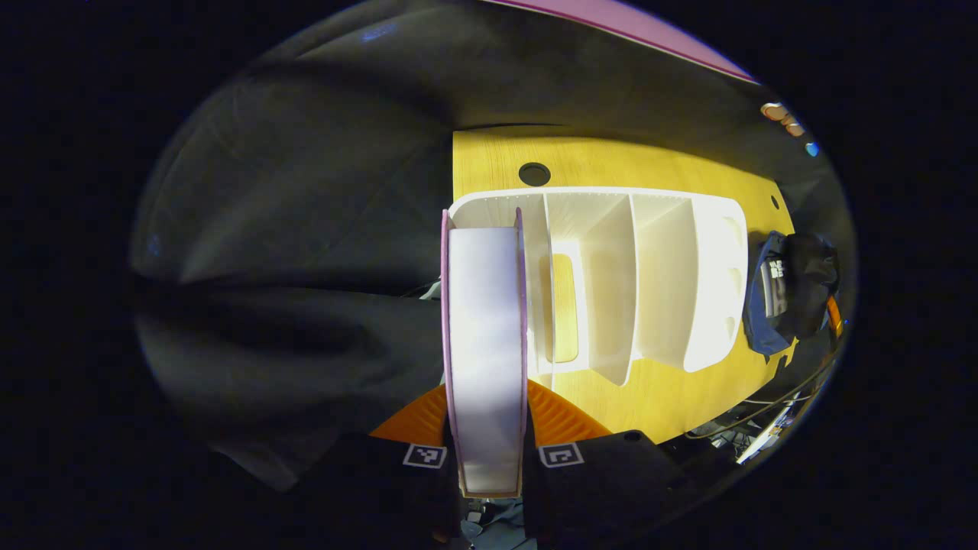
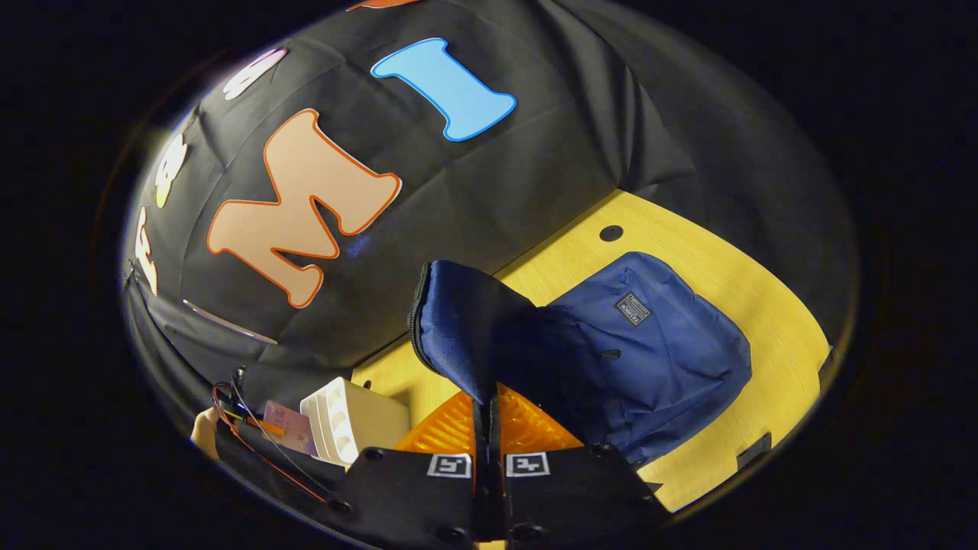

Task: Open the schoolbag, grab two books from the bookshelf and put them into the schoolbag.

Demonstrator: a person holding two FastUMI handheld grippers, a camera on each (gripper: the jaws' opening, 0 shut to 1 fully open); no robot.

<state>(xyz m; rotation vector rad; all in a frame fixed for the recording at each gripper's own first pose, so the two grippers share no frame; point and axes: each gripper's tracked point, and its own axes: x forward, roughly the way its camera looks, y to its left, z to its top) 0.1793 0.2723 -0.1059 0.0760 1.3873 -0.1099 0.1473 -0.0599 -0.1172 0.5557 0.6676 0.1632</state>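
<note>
Book [image 1: 486, 344] clamped between left jaws; schoolbag [image 2: 611, 351] flap between right jaws.

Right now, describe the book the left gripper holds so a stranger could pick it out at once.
Start at the yellow wooden table and find the white slotted bookshelf on it. At the shelf's end slot, farthest from the dark blue schoolbag, the left gripper clamps a thick book. It shows a white page edge framed by thin pink covers; the other slots look empty.
</note>
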